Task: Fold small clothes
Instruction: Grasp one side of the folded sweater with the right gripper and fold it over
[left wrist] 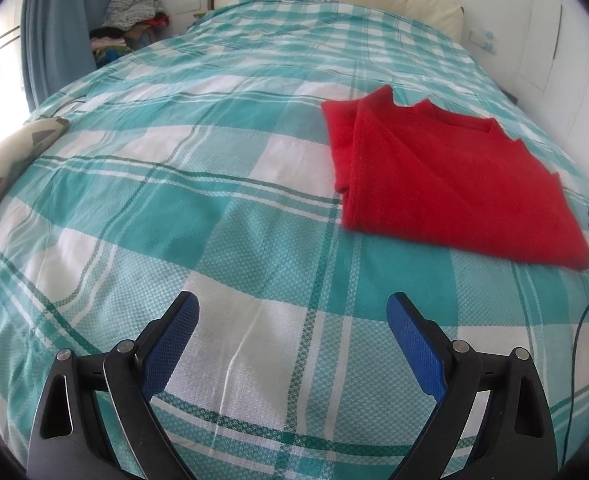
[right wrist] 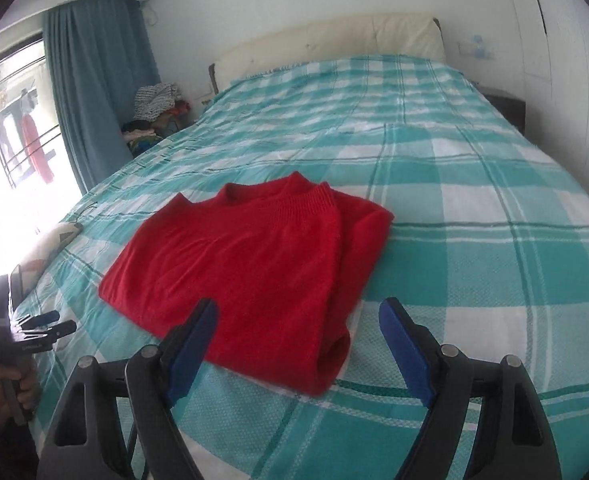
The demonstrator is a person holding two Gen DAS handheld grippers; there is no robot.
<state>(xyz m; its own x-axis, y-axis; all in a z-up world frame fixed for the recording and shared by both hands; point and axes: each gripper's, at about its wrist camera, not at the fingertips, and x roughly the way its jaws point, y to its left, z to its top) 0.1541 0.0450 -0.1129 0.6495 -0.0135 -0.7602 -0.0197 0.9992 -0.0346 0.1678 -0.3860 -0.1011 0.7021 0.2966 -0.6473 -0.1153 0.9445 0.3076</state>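
A red knit sweater [left wrist: 446, 176] lies folded flat on the teal and white checked bedspread [left wrist: 214, 208]. In the left wrist view it is ahead and to the right of my left gripper [left wrist: 292, 308], which is open, empty and apart from it. In the right wrist view the sweater [right wrist: 254, 256] lies just ahead of my right gripper [right wrist: 298, 312], which is open and empty above the sweater's near edge. The left gripper also shows at the far left of the right wrist view [right wrist: 44, 326], held in a hand.
A cream headboard [right wrist: 334, 40] stands at the far end of the bed. A pile of clothes [right wrist: 154, 116] sits beside the bed near the blue curtain [right wrist: 94, 80]. A patterned pillow [left wrist: 6, 156] lies at the left edge. A dark cable [left wrist: 582, 340] runs at the right.
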